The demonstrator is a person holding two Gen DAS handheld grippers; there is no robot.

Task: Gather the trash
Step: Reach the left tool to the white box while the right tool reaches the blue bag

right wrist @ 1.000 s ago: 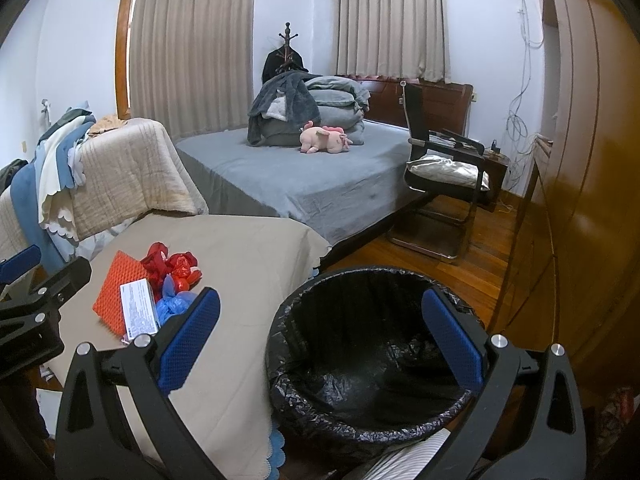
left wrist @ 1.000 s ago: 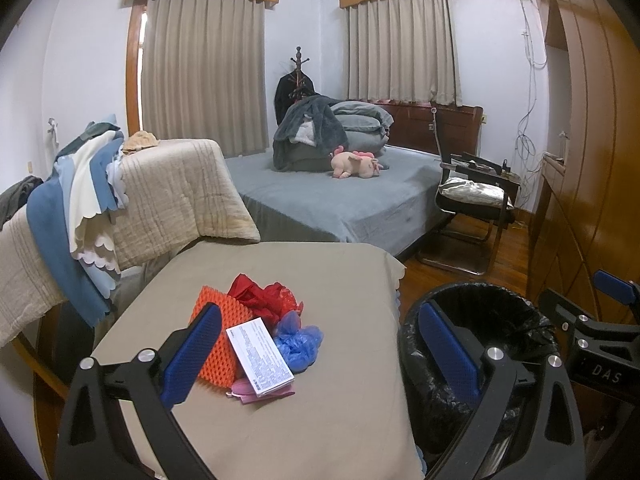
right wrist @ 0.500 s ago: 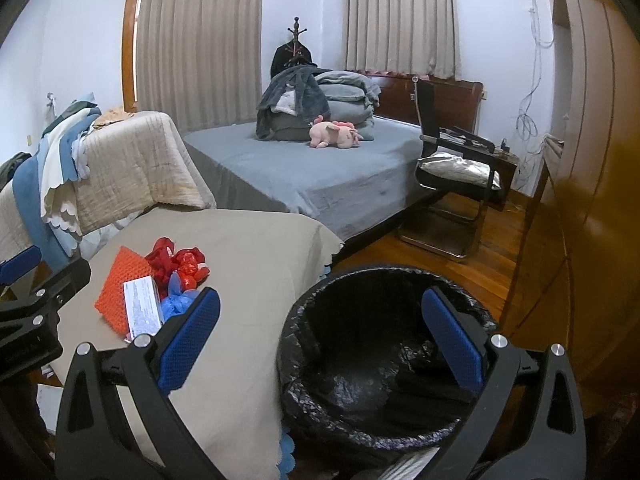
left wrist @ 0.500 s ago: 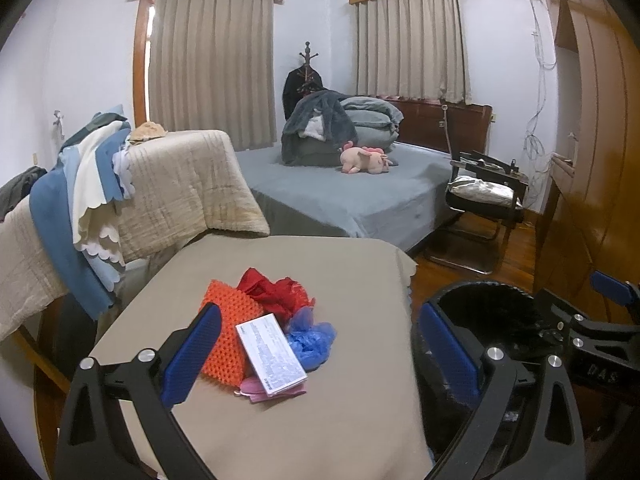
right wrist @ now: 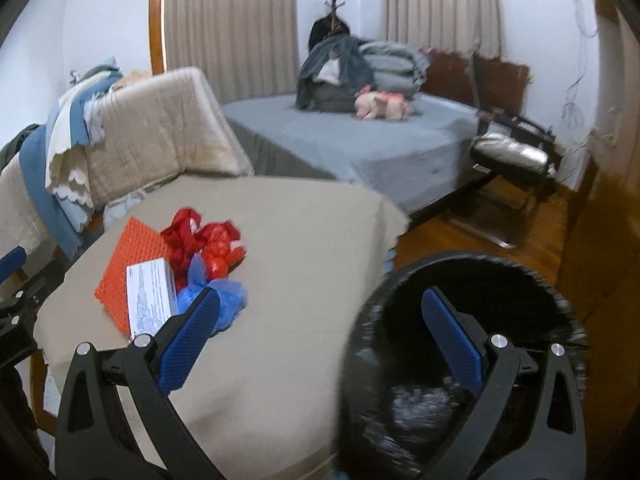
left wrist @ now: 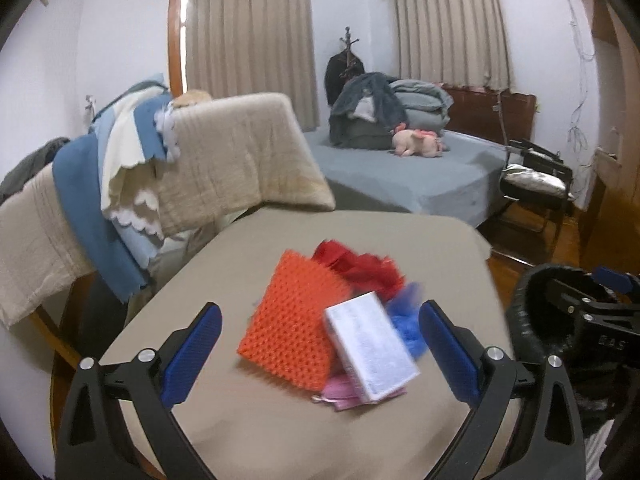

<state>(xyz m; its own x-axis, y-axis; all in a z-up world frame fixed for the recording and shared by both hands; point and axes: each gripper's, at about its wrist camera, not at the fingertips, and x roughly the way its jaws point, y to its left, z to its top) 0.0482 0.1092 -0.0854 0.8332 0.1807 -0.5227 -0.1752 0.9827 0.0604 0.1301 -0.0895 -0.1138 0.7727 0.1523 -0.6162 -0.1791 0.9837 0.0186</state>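
- Two grippers are showing, each with two blue-padded fingers: the left gripper (left wrist: 320, 350) is hanging over the trash pile with its jaws spread wide and holding nothing, and the right gripper (right wrist: 320, 344) is likewise gaping wide and empty, straddling the table's edge and the bin.
- Five pieces of trash are lying in one heap on the beige-covered table (left wrist: 256, 420): one orange bumpy mat (left wrist: 292, 320), one white printed box (left wrist: 370, 346) resting on top of it, one red crumpled bag (left wrist: 360, 266) behind, one blue crumpled bag (left wrist: 408, 320) beside the box, and one pink scrap (left wrist: 340, 394) peeking out from under the box.
- One black-lined trash bin (right wrist: 480, 280) is standing just off the table's right edge, blurred in the right wrist view.
- One grey bed (left wrist: 420, 176) is carrying one pink plush toy (left wrist: 416, 144) behind the table.
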